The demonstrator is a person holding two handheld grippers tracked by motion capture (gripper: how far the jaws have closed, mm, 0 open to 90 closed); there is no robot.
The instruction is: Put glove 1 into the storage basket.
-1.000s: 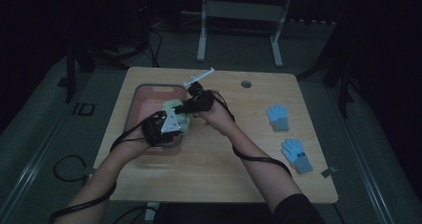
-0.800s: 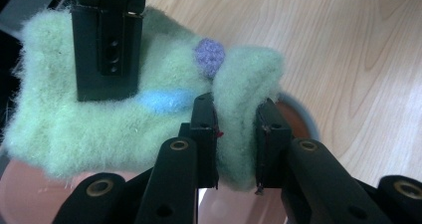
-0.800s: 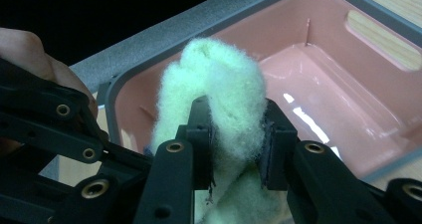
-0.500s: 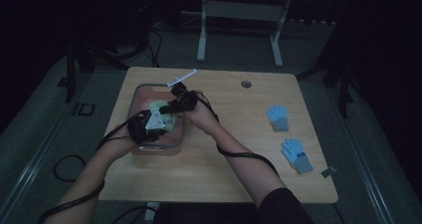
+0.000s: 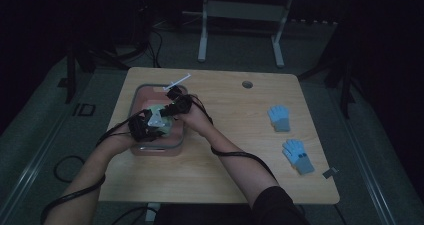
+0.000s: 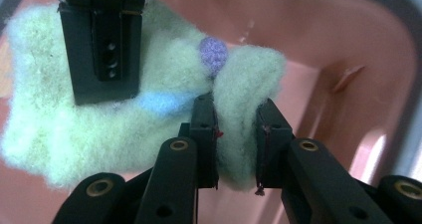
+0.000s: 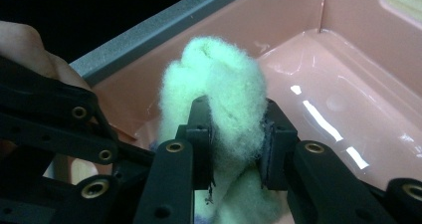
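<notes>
Dark room, wooden table (image 5: 235, 135). Pink bin (image 5: 172, 147) at table's left, two blue gloves (image 5: 289, 137) well apart at right. L gripper (image 6: 236, 139) & R gripper (image 7: 234, 137) both pinch the pale green fleece glove (image 6: 99, 119) inside bin. Looks soft, light, floppy; grip bunched folds near edges, not loose fluff.

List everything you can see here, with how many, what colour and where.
Fluffy item: one, pale green with a purple dot and a blue patch, held over the bin.
Bin: one, pink with grey rim, left part of the table.
Gloves: two, blue with grey cuffs, right part of the table.
Table: one, light wood.
Left gripper: black, shut on the fluffy item.
Right gripper: black, shut on the fluffy item.
</notes>
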